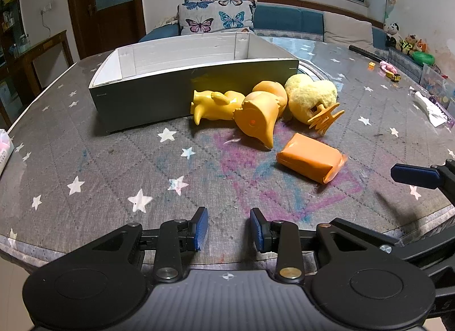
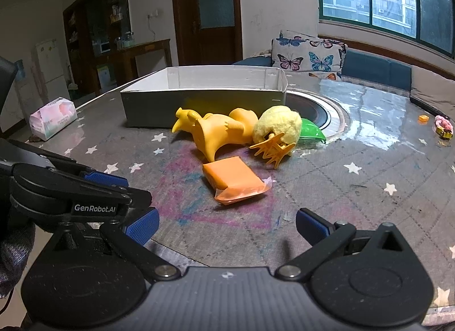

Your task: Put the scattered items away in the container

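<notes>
free: star-print tablecloth [image 1: 113, 166] bare ahead of both grippers | blocked: toy cluster [image 1: 256, 106] pressed against box [image 1: 142, 100] front wall | orange packet [image 2: 234, 178] lies apart, reachable

Black hand-held gripper [image 1: 229, 228], blue pads [image 1: 202, 227]

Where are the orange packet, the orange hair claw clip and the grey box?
orange packet [image 2: 231, 178], right wrist view, on its flat top face.
orange hair claw clip [image 2: 273, 150], right wrist view, on its teeth.
grey box [image 1: 148, 97], left wrist view, on its near outer wall.
</notes>
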`<action>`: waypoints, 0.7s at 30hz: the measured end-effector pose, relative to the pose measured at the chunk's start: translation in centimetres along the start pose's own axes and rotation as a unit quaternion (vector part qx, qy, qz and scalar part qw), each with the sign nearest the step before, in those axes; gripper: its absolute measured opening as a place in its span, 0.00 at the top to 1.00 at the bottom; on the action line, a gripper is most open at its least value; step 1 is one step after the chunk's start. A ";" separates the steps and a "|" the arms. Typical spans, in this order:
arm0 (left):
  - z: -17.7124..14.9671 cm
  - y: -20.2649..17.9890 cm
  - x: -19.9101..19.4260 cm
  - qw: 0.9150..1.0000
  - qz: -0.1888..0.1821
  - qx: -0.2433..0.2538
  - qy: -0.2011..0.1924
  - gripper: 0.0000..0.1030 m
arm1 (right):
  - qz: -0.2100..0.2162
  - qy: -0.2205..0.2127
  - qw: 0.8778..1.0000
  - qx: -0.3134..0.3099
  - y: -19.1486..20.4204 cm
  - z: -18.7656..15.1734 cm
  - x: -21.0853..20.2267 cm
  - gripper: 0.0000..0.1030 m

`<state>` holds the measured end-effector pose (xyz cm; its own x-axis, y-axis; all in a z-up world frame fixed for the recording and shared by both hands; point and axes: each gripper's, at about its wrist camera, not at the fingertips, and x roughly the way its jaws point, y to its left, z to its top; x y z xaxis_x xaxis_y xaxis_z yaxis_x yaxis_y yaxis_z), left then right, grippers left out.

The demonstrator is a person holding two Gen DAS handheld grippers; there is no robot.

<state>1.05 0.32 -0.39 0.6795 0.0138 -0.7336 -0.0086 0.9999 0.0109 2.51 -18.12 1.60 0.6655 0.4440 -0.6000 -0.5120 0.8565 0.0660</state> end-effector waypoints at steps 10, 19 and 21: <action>0.0 0.2 0.1 1.000 -0.002 -0.003 0.001 0.65 | -0.002 0.002 1.000 -0.001 0.0 0.1 0.2 0.00; 0.4 0.3 0.4 1.000 -0.007 -0.006 0.003 0.65 | 0.000 0.005 1.000 -0.003 0.0 0.3 0.6 0.00; 0.5 0.4 0.5 1.000 -0.008 -0.007 0.004 0.65 | 0.000 0.007 1.000 -0.003 0.0 0.3 0.7 0.00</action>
<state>1.73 0.68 -0.42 0.6735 -0.0019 -0.7392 -0.0085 0.9999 -0.0103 3.13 -17.77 1.45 0.6587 0.4400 -0.6104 -0.5148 0.8551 0.0608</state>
